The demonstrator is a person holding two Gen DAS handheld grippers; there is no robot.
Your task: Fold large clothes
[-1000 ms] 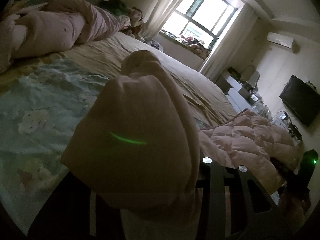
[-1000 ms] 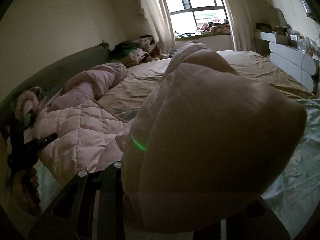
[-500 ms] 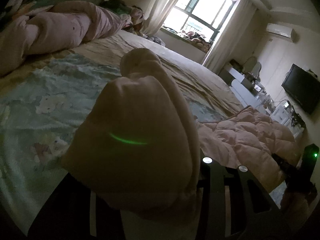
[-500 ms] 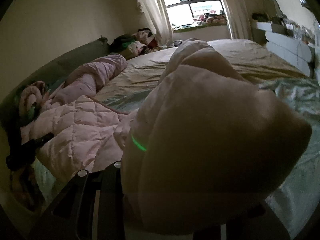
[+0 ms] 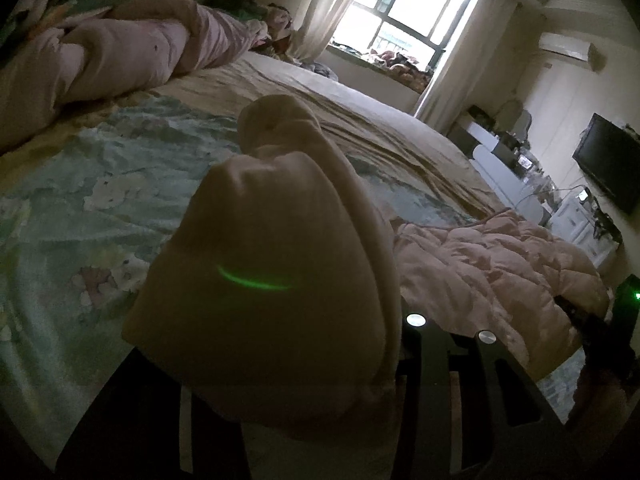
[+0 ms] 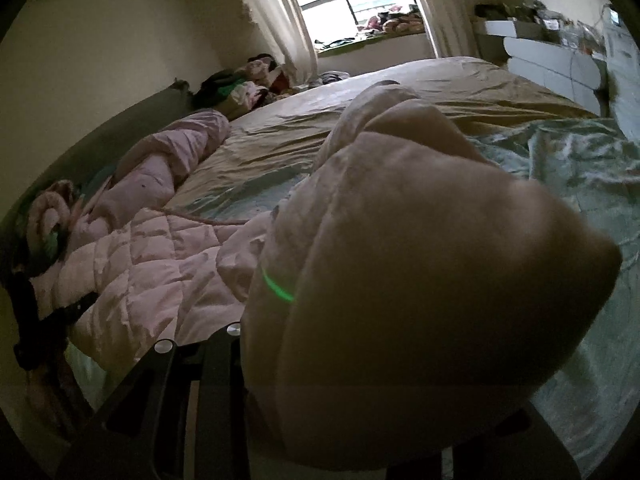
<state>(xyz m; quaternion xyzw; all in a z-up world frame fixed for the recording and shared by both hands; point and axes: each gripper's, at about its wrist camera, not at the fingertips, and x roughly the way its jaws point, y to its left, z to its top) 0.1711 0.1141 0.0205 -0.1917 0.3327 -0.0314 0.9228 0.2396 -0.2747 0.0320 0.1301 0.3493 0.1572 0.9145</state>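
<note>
From my left wrist camera, a thick bunch of the pale pink garment [image 5: 280,264] fills the middle of the view, and the left gripper [image 5: 320,392] is clenched on it: the fabric wells up out of the jaws and hides the fingertips, with only the dark finger frame showing low at the right. A thin green streak of light lies across the cloth. The right wrist camera shows the same thing mirrored: the right gripper [image 6: 360,420] is grasping another wad of the pink garment [image 6: 420,300], which bulges over the jaws and covers most of the picture, the dark frame showing low at the left. Between the two bunches the garment, quilted on its face, lies spread on the bed [image 5: 100,208], on a pale green patterned sheet [image 6: 580,184]. At the right edge of the left view I can see the other gripper's dark body with a green lamp, at the far end of the quilted cloth. Further up the bed lie a tan sheet [image 6: 400,112] and a rolled pink quilt [image 5: 132,48] beside the headboard. A bright window [image 5: 400,16] with curtains stands beyond the bed, and a dark television [image 5: 608,160] hangs on the right wall.
</note>
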